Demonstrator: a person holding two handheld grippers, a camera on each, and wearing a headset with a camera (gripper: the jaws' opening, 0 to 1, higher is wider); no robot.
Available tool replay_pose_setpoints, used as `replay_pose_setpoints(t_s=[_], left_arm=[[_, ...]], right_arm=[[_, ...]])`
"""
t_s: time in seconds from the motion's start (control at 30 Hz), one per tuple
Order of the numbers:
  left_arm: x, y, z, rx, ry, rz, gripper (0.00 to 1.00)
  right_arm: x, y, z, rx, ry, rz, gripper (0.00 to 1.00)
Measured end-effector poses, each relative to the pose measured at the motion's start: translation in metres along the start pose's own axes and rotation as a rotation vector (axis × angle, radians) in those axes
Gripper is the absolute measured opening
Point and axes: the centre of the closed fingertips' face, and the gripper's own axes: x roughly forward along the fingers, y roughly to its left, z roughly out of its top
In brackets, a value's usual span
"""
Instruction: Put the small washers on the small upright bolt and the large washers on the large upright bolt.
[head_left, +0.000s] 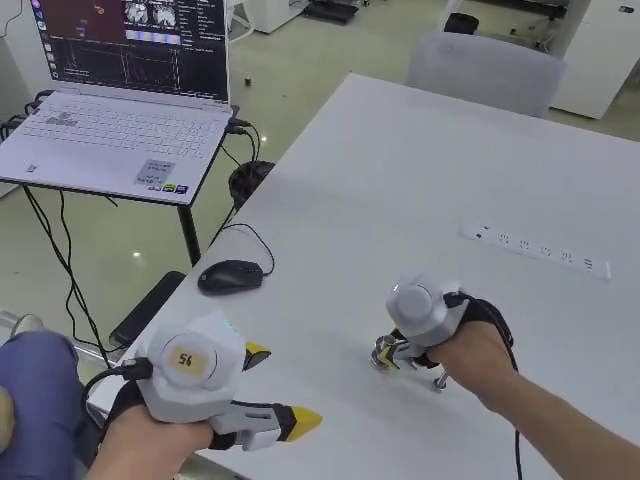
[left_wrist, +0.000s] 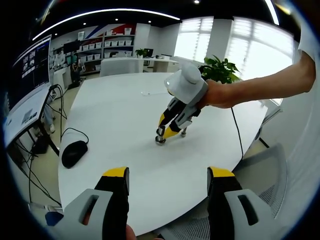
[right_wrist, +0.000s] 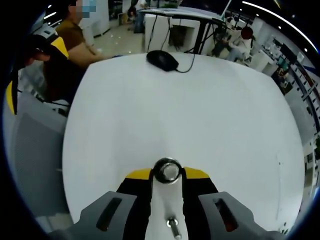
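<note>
My right gripper (head_left: 392, 352) points down at the white table (head_left: 400, 180), its jaws closed around a large washer (right_wrist: 167, 161). The washer sits at the top of the large upright bolt (right_wrist: 169, 171) (head_left: 382, 356) (left_wrist: 160, 140); I cannot tell whether it is threaded on. The small upright bolt (head_left: 440, 381) (left_wrist: 184, 132) (right_wrist: 172, 225) stands just behind, under the hand. In the left gripper view the right gripper (left_wrist: 167, 131) leans over both bolts. My left gripper (head_left: 278, 388) (left_wrist: 168, 172) hovers open and empty at the table's near edge, well left of the bolts.
A black mouse (head_left: 230, 276) (left_wrist: 74, 152) (right_wrist: 162, 59) with its cable lies near the table's left edge. A white power strip (head_left: 535, 247) lies at the far right. A laptop (head_left: 120, 120) stands on a side stand to the left, and a grey chair (head_left: 485, 70) behind the table.
</note>
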Motion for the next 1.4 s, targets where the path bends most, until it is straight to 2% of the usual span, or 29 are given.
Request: replay_pose_setpoints(t_s=[0.47,0.57,0.7,0.93,1.07,1.23,1.4], left_arm=[[0.0,0.002,0.0,-0.004,0.0,-0.001,0.62],[0.001,0.002,0.0,-0.005,-0.002,-0.001,0.62],[0.002,0.002,0.001,-0.004,-0.002,-0.004,0.62],[0.004,0.001,0.002,-0.001,-0.003,-0.013,0.62],[0.007,-0.001,0.004,0.005,-0.006,-0.018,0.62],[0.01,-0.002,0.001,0.01,0.005,-0.026,0.62],[0.016,-0.003,-0.002,0.014,0.016,-0.038,0.62]], right_arm=[[0.019,0.003,-0.009,0.032,0.061,0.025,0.23],[0.019,0.003,-0.009,0.051,0.058,0.026,0.24],[0.018,0.004,-0.013,0.039,0.064,0.033,0.24],[0.009,0.011,-0.021,0.05,0.066,0.01,0.26],[0.005,0.021,-0.029,0.058,0.07,-0.01,0.27],[-0.001,0.04,-0.039,0.106,0.058,-0.007,0.27],[-0.009,0.064,-0.042,0.154,0.003,0.007,0.28]])
